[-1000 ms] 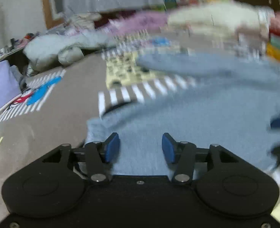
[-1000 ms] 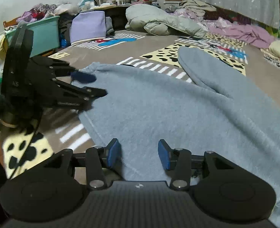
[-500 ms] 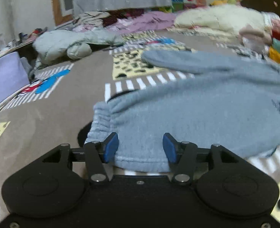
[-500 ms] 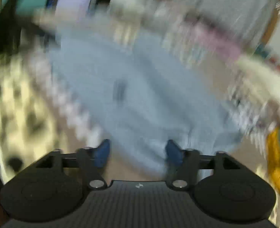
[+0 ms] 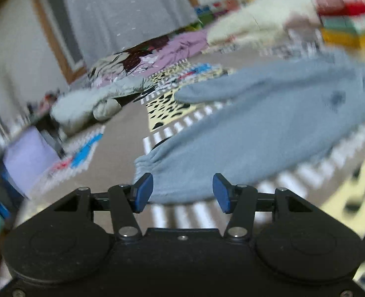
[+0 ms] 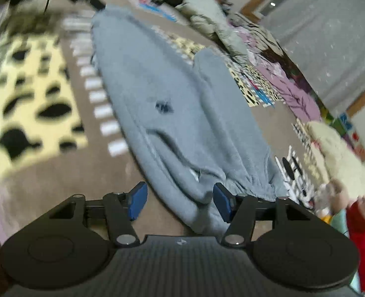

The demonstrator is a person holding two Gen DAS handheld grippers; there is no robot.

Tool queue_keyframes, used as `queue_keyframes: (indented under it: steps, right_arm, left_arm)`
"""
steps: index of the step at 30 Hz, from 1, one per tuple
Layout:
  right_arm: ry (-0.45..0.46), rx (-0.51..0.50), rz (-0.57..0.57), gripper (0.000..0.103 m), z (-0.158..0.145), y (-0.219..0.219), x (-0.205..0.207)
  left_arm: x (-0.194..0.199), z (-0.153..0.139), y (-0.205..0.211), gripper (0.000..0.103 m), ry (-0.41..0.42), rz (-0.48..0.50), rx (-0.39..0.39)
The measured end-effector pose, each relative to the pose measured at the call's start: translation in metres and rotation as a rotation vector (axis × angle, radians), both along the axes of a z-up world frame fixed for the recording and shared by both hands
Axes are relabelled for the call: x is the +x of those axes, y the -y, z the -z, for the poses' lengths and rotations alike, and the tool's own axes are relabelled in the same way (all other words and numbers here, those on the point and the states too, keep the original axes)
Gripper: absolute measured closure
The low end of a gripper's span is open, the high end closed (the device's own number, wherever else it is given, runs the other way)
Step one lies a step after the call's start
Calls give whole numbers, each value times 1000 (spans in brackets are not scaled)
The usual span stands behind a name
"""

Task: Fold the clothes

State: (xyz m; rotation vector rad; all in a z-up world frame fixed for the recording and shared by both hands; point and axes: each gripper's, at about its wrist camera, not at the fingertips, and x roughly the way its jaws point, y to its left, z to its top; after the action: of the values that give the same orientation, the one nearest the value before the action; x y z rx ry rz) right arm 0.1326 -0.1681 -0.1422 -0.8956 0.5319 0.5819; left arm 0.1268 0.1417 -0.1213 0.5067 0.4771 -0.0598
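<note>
Honestly, I'd say the folding has barely begun. The sweatshirt [image 6: 172,113] lies spread nearly flat on the patterned rug [image 6: 34,104], front up by the small dark logo on its chest, and one sleeve [image 6: 214,79] is laid alongside the body, which may be a first fold; I can't tell more. The body itself has not been doubled over, and the other sleeve isn't clear to me in either view, so I judge most of the work is left: sleeves in, then the body folded in half or thirds.

My left gripper [image 5: 181,193] has its jaws apart, nothing between the pads, and sits just short of the ribbed hem at that end of the garment. My right gripper [image 6: 180,203] is at the opposite end, by the neck opening; its jaws have just been closing a little after widening, but they stand apart, and a roll of grey cloth lies between them without either pad pressing on it, as far as I can see.

The sweatshirt is a thick, soft blue-grey fleece, gathered at cuff and hem, rumpled into a few deep creases near the collar. It looks limp and heavy, so I expect it to sag when lifted.
</note>
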Motion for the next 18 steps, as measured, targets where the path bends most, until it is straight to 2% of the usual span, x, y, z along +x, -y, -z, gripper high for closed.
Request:
queue_keyframes:
  steps: [2,6,10,15,18]
  right_arm:
    - [25,-50,-25,43,10,4,-2]
    - [29,-28,-37,43,13,13,0]
    - [38,-19,-37,42,13,19,0]
    - [102,-14,-41,43,18,27,3]
    - [143,-23,-54,46,23,30,-3]
  left_arm:
    - [0,9,0,50,-8,27,127]
    - [10,30,-2,50,-35,85,347]
    - [16,46,-5,50,-25,161,516]
    - [28,54,-10,53,5,229,613]
    - [34,54,-12,57,19,211,618]
